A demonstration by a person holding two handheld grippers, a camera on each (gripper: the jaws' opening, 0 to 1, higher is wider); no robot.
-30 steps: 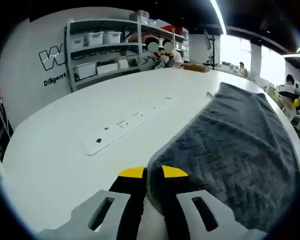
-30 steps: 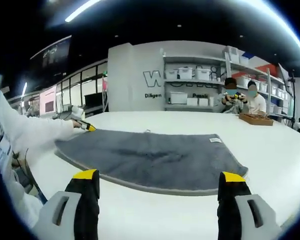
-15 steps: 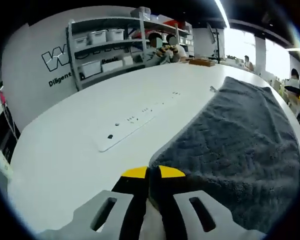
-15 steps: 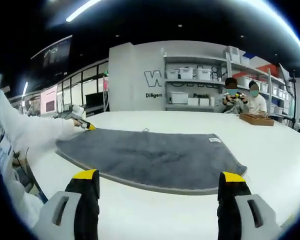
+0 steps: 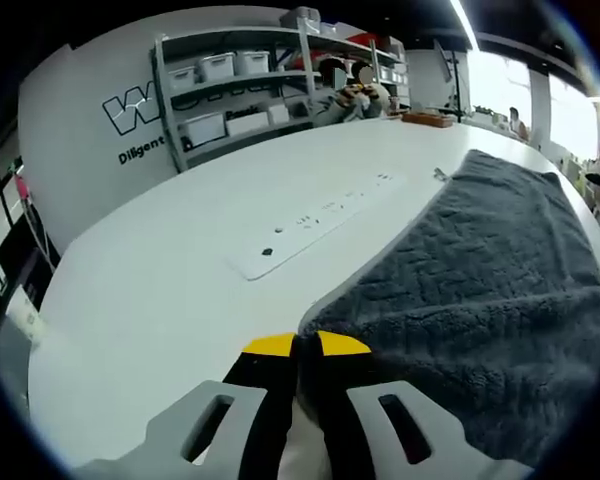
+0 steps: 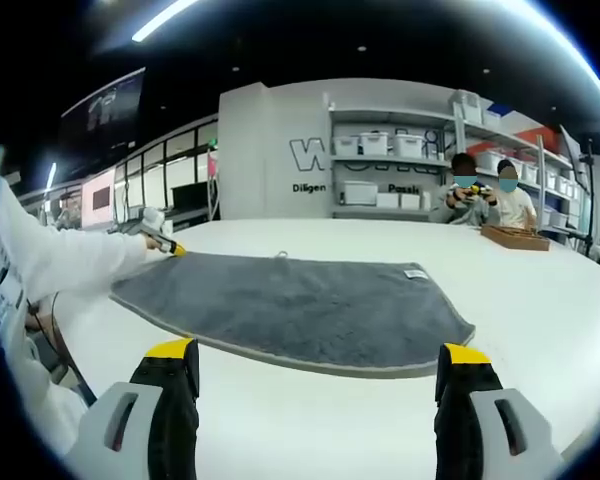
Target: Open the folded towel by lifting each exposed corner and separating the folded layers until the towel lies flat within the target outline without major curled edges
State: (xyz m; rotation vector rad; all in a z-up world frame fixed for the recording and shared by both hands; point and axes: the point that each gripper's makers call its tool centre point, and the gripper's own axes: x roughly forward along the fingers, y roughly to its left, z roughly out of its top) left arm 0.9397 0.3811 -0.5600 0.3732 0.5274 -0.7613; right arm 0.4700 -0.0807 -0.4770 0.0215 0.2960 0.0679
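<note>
Currently | towel: grey terry, soft, limp, light; I'd grip corners | left hand-held gripper pinching towel corner | right hand-held gripper spread wide, empty | white tabletop.

Thick dark grey cloth for the towel, deep looped pile, rough and matt, with a paler stitched hem along the edge and a small white cloth label near 1 corner. Smooth white table, faint satin sheen, soft reflections of ceiling light. Flat white plastic strip set in the tabletop, matt. Left gripper: black matt plastic jaws, glossy yellow tips, grey plastic bodies. Right gripper: same black, yellow and grey plastic. Grey metal shelving holding translucent plastic bins. Wooden tray far off. White cloth sleeve, matt.
</note>
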